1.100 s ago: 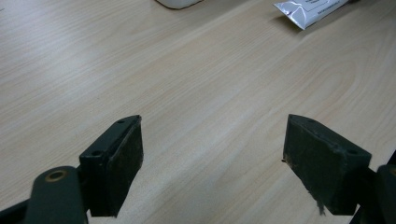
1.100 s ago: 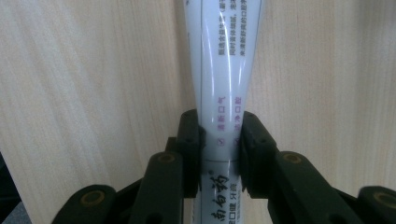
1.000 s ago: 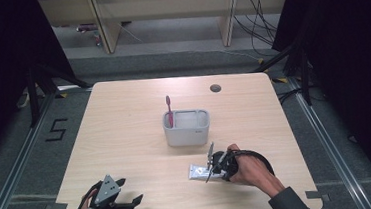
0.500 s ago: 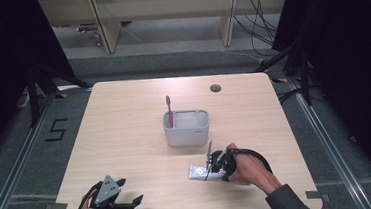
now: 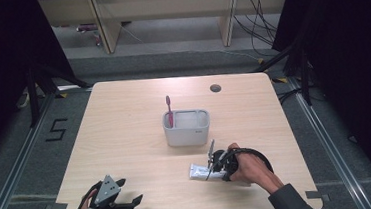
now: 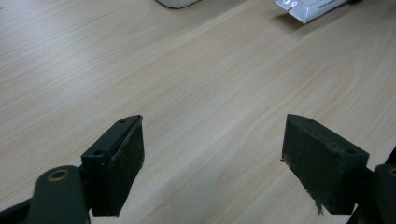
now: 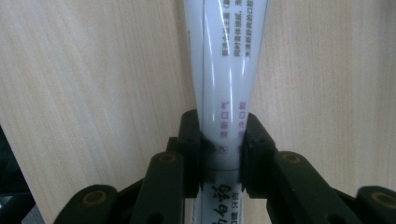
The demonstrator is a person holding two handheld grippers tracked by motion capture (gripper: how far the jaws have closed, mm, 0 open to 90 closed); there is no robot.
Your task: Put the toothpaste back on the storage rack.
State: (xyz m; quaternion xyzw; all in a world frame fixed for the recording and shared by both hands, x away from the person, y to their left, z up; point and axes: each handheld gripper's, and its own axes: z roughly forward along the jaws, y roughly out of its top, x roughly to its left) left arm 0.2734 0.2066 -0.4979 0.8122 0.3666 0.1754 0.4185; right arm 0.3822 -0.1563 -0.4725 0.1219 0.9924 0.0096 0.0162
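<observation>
A white toothpaste tube [image 5: 198, 172] lies flat on the wooden table [image 5: 126, 139], in front of a grey holder [image 5: 188, 130]. My right gripper [image 5: 212, 169] is shut on the tube's narrower end, and its jaws have just been closing a little tighter. In the right gripper view the pads [image 7: 192, 140] press both sides of the tube [image 7: 229, 56], which runs away from the gripper [image 7: 220, 135] along the wood. A pink toothbrush [image 5: 169, 108] stands upright in the holder's left compartment. My left gripper [image 5: 130, 190] rests open at the front left, with only bare wood between its jaws [image 6: 212, 158].
The holder's right compartment looks empty. A round cable hole [image 5: 216, 88] sits near the table's far edge. The left gripper view catches the tube's flat end [image 6: 313, 7] and the holder's base [image 6: 177, 2] at its top edge. Shelving and cables lie beyond the table.
</observation>
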